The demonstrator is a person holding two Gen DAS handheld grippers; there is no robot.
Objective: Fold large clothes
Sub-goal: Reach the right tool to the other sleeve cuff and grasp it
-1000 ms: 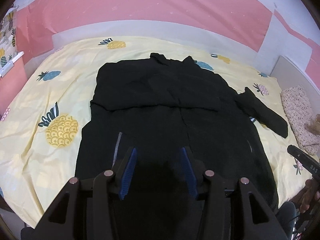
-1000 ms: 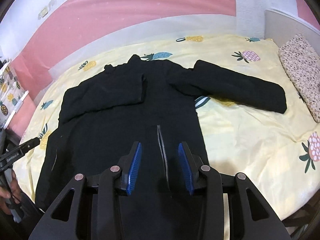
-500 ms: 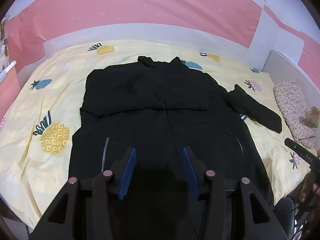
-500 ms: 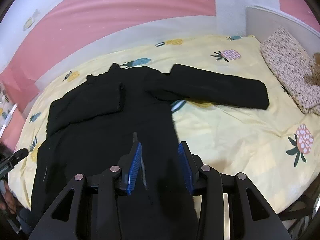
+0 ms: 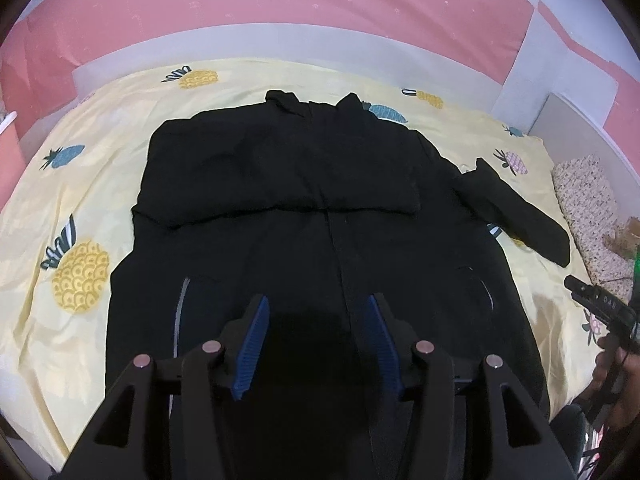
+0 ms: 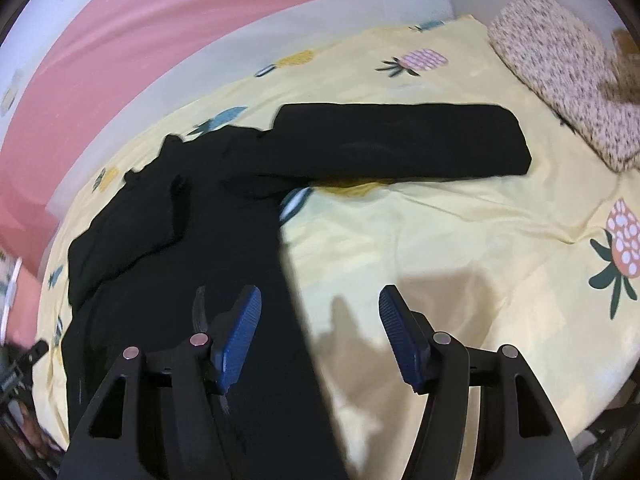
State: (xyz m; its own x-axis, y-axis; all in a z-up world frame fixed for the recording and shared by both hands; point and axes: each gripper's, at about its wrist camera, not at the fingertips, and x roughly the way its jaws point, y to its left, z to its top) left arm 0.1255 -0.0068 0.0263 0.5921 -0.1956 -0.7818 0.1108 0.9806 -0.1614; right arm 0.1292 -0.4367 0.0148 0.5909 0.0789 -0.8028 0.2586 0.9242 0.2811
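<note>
Right tool [image 6: 320, 320] swung to the coat's [image 6: 180, 272] edge, jaws just widened.

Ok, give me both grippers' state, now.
Left gripper: open, empty, above the black coat.
Right gripper: jaws just opened wider, nothing between them.

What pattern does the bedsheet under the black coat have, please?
The bedsheet is pale yellow with scattered pineapple prints in several colours, clearest in the right wrist view.
</note>
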